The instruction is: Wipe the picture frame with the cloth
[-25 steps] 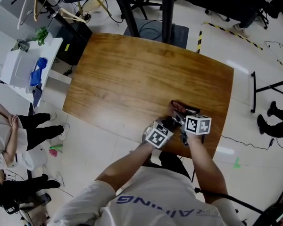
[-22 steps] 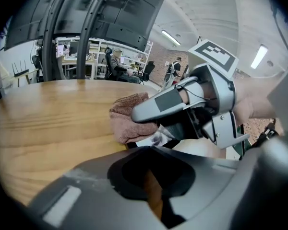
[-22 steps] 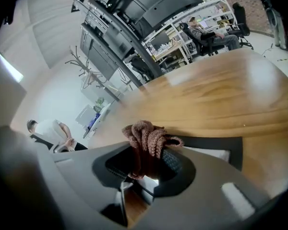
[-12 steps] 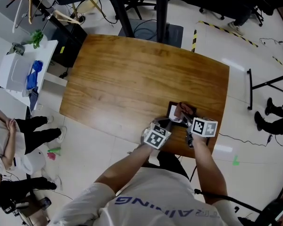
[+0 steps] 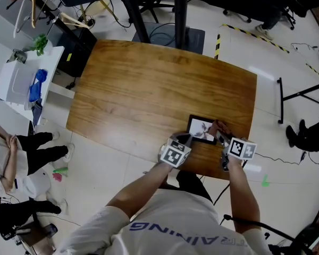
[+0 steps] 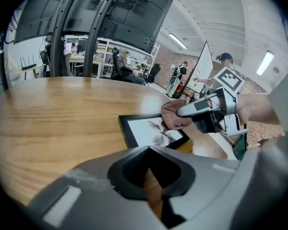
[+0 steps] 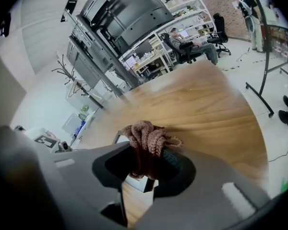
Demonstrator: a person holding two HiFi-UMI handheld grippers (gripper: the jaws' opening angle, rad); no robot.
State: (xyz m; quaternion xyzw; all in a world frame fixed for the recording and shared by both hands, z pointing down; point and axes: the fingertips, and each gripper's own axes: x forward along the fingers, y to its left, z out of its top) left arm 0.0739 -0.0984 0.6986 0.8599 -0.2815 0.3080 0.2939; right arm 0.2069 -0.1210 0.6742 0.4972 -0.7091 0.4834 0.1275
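Observation:
A black picture frame (image 5: 201, 129) with a white print lies flat near the wooden table's (image 5: 149, 89) front right edge. My right gripper (image 5: 219, 131) is shut on a bunched brown cloth (image 5: 218, 126), which rests on the frame's right end. In the left gripper view the cloth (image 6: 174, 115) sits on the frame's (image 6: 149, 131) far corner. In the right gripper view the cloth (image 7: 146, 133) fills the jaws, with a bit of the frame (image 7: 136, 182) below. My left gripper (image 5: 190, 138) is at the frame's near left edge, jaws together (image 6: 151, 153); whether it touches the frame is hidden.
The table's front edge (image 5: 202, 169) runs just under both grippers. A white cart (image 5: 21, 78) holding a blue item stands at the left, with people (image 5: 21, 147) beside it. A black stand base (image 5: 175, 33) lies beyond the table and a tripod leg (image 5: 284, 97) to the right.
My right gripper has slid rightward across the frame with the cloth, uncovering more of the white print. The left gripper has stayed about where it was.

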